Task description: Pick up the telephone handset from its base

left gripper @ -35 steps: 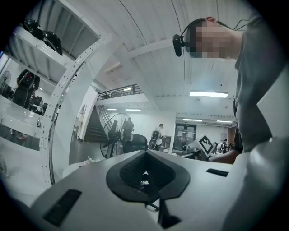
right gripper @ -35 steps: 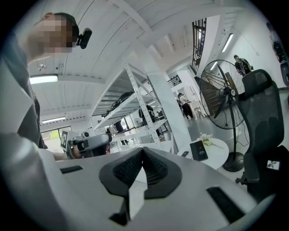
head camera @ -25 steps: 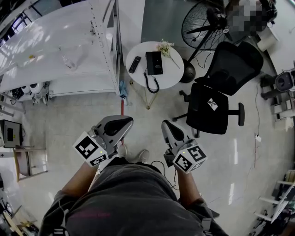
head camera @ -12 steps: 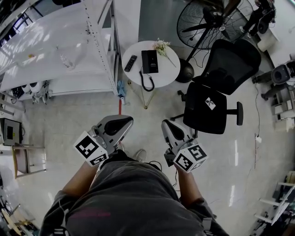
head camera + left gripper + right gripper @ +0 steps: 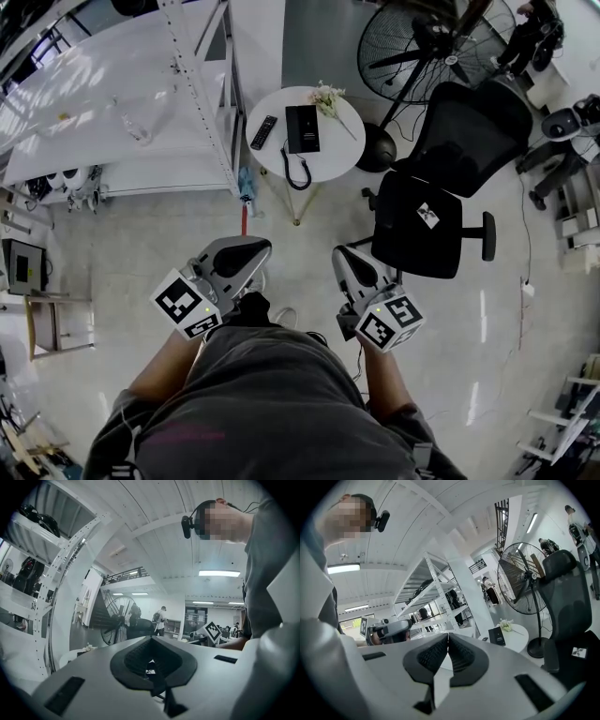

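White shelving (image 5: 122,103) stands left of the round desk (image 5: 349,150); a black office chair (image 5: 441,187) and a floor fan (image 5: 422,47) stand to its right. Well short of the desk, the left tongs (image 5: 247,247) and right tongs (image 5: 343,257) are both pinched together, empty. At the desk's middle the telephone handset (image 5: 294,128) lies on its base (image 5: 310,128), a remote (image 5: 263,132) left of it and flowers (image 5: 328,97) at the far right.
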A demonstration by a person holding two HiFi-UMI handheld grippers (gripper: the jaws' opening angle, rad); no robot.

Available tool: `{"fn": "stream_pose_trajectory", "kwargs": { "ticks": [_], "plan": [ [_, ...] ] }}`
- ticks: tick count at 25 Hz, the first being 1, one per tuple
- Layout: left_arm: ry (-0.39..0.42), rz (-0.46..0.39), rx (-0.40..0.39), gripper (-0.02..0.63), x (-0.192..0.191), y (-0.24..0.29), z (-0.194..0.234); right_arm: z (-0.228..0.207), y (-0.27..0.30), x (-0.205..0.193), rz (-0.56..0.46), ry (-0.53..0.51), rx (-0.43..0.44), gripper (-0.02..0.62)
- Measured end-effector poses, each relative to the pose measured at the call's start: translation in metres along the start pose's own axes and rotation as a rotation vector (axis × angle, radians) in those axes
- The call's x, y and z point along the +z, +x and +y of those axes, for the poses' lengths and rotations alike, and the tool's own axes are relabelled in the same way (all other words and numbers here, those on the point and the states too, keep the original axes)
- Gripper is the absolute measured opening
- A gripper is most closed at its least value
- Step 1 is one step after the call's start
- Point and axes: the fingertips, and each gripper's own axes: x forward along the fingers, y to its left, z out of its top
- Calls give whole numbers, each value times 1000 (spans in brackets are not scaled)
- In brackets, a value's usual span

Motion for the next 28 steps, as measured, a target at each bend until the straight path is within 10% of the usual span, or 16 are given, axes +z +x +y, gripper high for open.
{"fn": "stream_pose_trajectory", "kwargs": {
  "ticks": [13,28],
  "plan": [
    [-29,7,-5,14,-8,48,75,-55,63,12,32,18,-21,20],
    [-95,65,-32,14,-6,110,265,-124,233,46,83,59,-63,20]
  ]
}}
